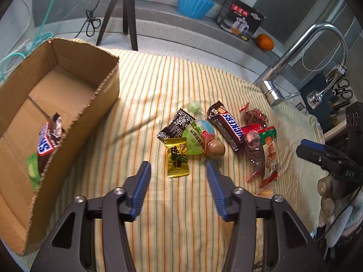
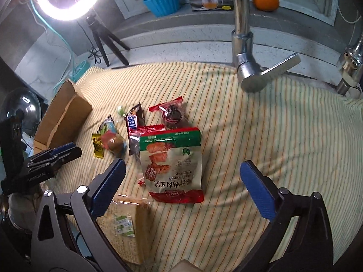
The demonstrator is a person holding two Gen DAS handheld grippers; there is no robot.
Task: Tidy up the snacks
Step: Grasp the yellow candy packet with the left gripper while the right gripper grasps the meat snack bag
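We count two Snickers bars: one [image 1: 47, 141] lies inside the cardboard box [image 1: 95, 86] at the left edge of the striped cloth [image 1: 158, 79] that covers the tabletop, the other [image 1: 229, 129] in the loose pile near the cloth's middle. In that pile we also see one gold candy [image 1: 177, 161], one black candy wrapper [image 1: 175, 124], one small green sweet [image 1: 194, 107], one brown egg [image 1: 215, 150], two clear packs of dark dried fruit [image 2: 173, 114] and one large red-and-green pouch [image 2: 172, 165]; a wafer pack [image 2: 129, 224] sits apart at the near edge. A tap [image 2: 244, 52] rises at the far right edge, a tripod [image 1: 123, 13] beyond the far edge. The left hand-held gripper [image 1: 178, 181] tilts steeply down, half open and empty, over the gold candy. The right hand-held gripper [image 2: 181, 185] also tilts down, spread wide and empty, straddling the pouch's lower end without pressing it.
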